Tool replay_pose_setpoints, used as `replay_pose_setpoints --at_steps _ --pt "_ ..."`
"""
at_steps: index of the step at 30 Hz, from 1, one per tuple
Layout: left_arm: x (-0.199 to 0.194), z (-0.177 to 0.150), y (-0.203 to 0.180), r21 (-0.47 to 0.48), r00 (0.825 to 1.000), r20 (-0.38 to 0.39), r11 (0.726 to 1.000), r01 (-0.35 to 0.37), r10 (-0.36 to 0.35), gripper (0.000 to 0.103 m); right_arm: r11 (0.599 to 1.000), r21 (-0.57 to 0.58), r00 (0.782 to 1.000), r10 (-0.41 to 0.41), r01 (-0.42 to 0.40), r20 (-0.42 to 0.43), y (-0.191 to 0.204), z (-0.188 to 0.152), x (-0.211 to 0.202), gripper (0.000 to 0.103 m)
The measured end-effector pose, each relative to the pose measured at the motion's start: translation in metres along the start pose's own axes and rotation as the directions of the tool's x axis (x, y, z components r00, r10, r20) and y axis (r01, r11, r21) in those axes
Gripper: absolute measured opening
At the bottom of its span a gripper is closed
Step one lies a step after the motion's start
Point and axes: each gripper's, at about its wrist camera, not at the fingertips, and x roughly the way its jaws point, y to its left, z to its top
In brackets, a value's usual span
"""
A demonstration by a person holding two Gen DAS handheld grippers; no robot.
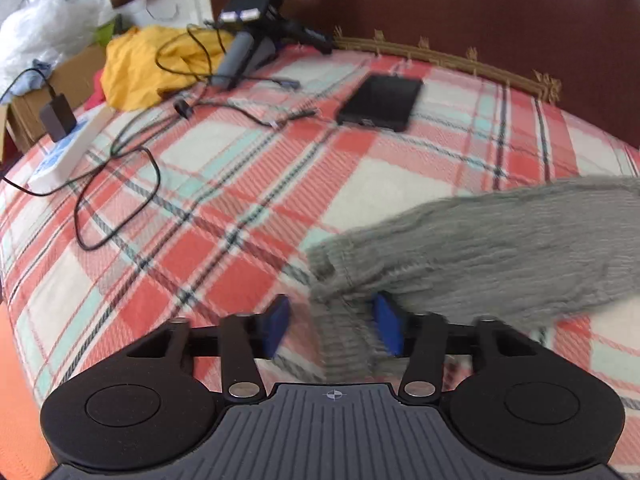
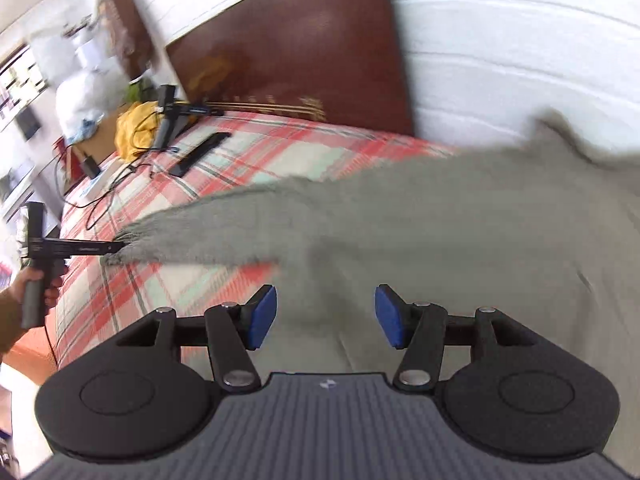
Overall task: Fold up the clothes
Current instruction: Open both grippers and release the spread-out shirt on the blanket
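Observation:
A grey ribbed sweater (image 1: 500, 248) lies on the plaid bedspread (image 1: 240, 200), one sleeve stretched out to the left. In the left wrist view the sleeve's cuff (image 1: 344, 340) lies between the blue pads of my left gripper (image 1: 332, 320). The pads stand well apart and the cuff reaches only the right one. In the right wrist view my right gripper (image 2: 326, 312) hovers open over the sweater's body (image 2: 420, 216), nothing pinched. At the far left of that view a hand holds the left gripper (image 2: 114, 246) at the sleeve's end.
On the far half of the bed lie a black tablet (image 1: 380, 102), tangled black cables (image 1: 120, 200), a white power strip (image 1: 68, 152) and a spare gripper device (image 1: 248, 20). A yellow cloth (image 1: 140, 68) sits by a cardboard box. A brown headboard (image 1: 440, 8) closes the back.

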Motion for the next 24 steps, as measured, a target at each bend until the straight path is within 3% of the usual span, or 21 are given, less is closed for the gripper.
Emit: replay_pose_setpoints --at_steps 3,5,9,14,21,24 --pt "-0.009 0.006 0.012 -0.086 0.999 -0.012 0.996 0.037 -0.038 0.06 0.996 0.084 0.999 -0.045 0.043 0.023 -0.012 -0.032 -0.04 0.06" --pt "-0.027 0.007 0.01 -0.066 0.997 0.015 0.995 0.075 -0.075 0.059 0.988 0.14 0.996 -0.069 0.061 0.053 -0.016 -0.053 -0.066 0.06" --pt "-0.074 -0.001 -0.003 0.066 0.98 0.068 0.981 0.182 -0.187 0.063 0.972 0.207 0.986 -0.132 0.109 0.101 -0.018 -0.097 -0.11 0.06" --pt "-0.123 -0.035 -0.061 0.216 0.928 0.041 0.91 0.353 -0.37 0.067 0.951 0.257 0.971 -0.208 0.173 0.117 -0.016 -0.147 -0.161 0.06" --pt "-0.185 -0.101 -0.116 0.364 0.875 -0.022 0.811 0.457 -0.483 0.069 0.911 0.312 0.934 -0.327 0.27 0.146 -0.021 -0.21 -0.219 0.064" --pt "-0.215 -0.12 -0.133 0.398 0.856 -0.025 0.78 0.482 -0.516 0.074 0.883 0.388 0.925 -0.346 0.264 0.157 -0.033 -0.238 -0.234 0.064"
